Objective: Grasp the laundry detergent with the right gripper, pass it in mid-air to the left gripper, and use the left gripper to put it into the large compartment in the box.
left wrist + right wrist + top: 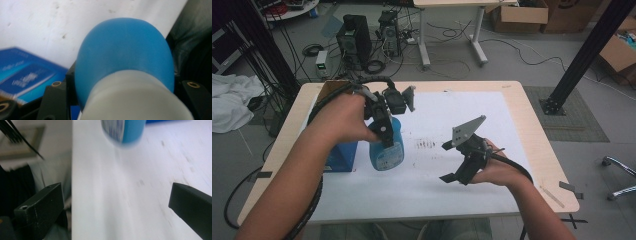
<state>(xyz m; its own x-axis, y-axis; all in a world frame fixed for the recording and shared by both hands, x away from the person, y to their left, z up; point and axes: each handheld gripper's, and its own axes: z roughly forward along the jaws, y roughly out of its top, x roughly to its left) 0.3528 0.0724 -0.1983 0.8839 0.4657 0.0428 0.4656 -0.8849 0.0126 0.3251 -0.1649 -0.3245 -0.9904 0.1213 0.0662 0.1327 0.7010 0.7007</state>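
A blue bottle with a white neck stands upright at the left of the white mat. My left gripper comes down from above and is shut on its neck. In the left gripper view the bottle's round blue shoulder bulges out between the two black jaws, above the mat. My right gripper hangs over the middle right of the mat, pointing left toward the bottle and apart from it. Its jaws stand wide open with nothing between them. The right gripper view has the bottle's base, blurred, far ahead of the right gripper.
A dark blue box stands just left of the bottle, also seen as the blue box in the left gripper view. A cardboard box sits at the table's back left corner. Dark smudges mark the mat's centre. Cables and computers lie on the floor beyond.
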